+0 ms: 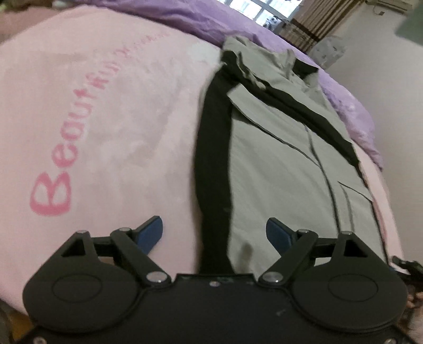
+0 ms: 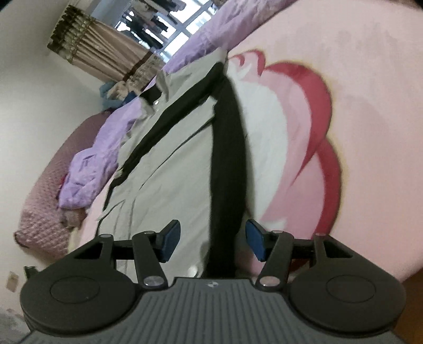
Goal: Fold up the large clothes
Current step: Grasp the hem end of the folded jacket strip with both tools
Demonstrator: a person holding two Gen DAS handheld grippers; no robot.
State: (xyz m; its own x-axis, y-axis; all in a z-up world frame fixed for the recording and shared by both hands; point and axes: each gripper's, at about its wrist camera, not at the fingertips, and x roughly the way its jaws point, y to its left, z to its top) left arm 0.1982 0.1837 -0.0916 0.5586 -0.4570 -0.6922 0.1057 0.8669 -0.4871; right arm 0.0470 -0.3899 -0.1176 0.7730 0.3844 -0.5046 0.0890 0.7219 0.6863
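Note:
A grey-green garment with black bands [image 1: 277, 158] lies stretched out lengthwise on a pink blanket [image 1: 105, 119]. In the right wrist view the same garment [image 2: 171, 172] runs away from me, one black band [image 2: 224, 172] straight ahead. My left gripper [image 1: 214, 234] hovers over the garment's near end, open, its blue pads [image 1: 150, 232] apart, nothing pinched. My right gripper [image 2: 212, 239] is open too, its blue pads [image 2: 255, 238] either side of the black band without pressing it.
The pink blanket [image 2: 357, 79] bears pink lettering [image 1: 60, 174] and a red-and-white print [image 2: 304, 132]. A crumpled purple quilt [image 2: 87, 172] lies along the far side. Curtains [image 2: 105, 53] and a window [image 2: 185, 23] stand beyond the bed, with a white wall [image 2: 39, 105].

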